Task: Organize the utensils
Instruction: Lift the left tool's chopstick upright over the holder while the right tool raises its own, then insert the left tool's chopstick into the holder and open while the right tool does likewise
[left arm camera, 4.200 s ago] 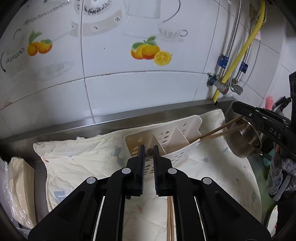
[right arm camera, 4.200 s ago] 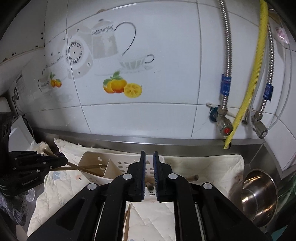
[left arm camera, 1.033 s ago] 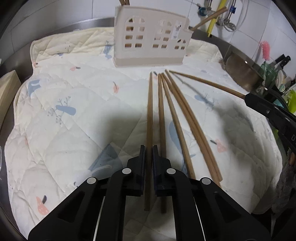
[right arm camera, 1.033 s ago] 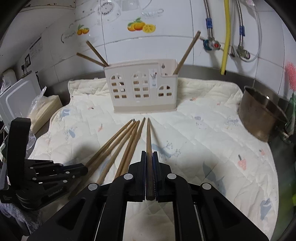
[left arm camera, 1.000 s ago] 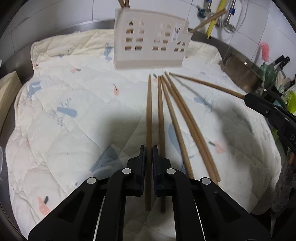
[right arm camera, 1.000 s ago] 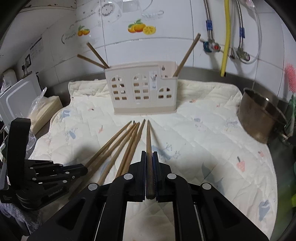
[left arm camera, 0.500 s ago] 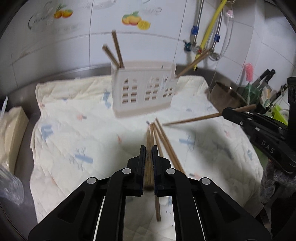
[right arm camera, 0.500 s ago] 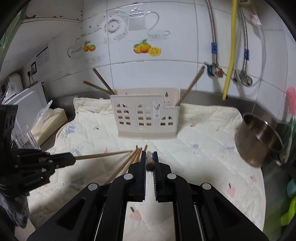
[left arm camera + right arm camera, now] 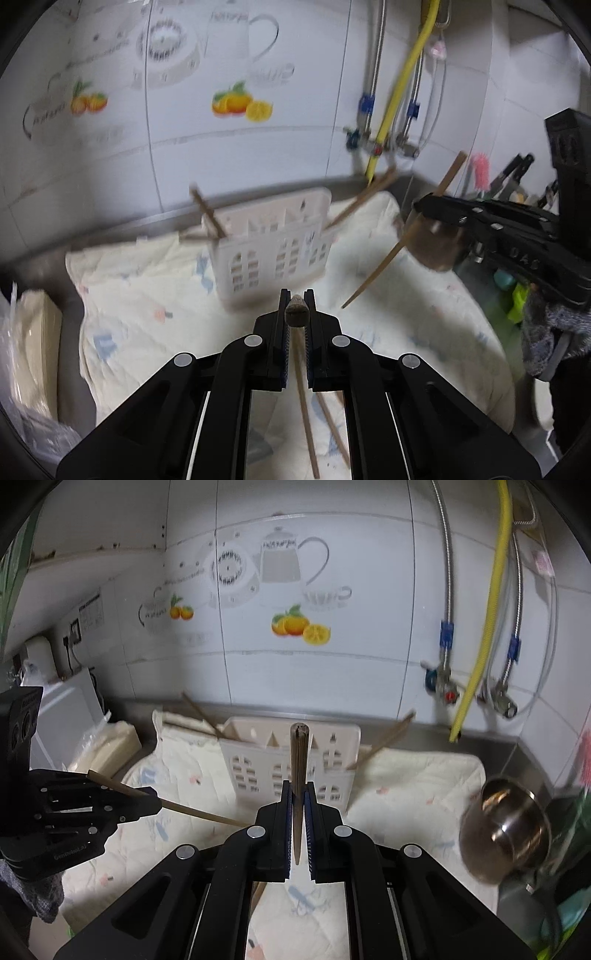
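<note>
A cream plastic utensil holder (image 9: 273, 240) stands at the back of a quilted cloth (image 9: 147, 306) and holds a few chopsticks (image 9: 208, 214). My left gripper (image 9: 296, 295) is shut on a brown chopstick (image 9: 296, 315), lifted above the cloth in front of the holder. My right gripper (image 9: 298, 786) is shut on another chopstick (image 9: 298, 760), held upright before the holder (image 9: 280, 753). The right gripper also shows in the left wrist view (image 9: 428, 206) with its chopstick (image 9: 391, 254) slanting down. Loose chopsticks (image 9: 328, 417) lie on the cloth below.
A steel pot (image 9: 506, 823) sits at the right edge of the cloth. Tiled wall with hoses and a yellow pipe (image 9: 476, 653) is behind. A wrapped pale stack (image 9: 33, 343) lies left of the cloth. Brushes and utensils (image 9: 480, 173) stand at far right.
Both grippers have risen from the cloth, each lifting a chopstick, and tilted up toward the holder. The right chopstick now stands upright; several chopsticks stay on the cloth.
</note>
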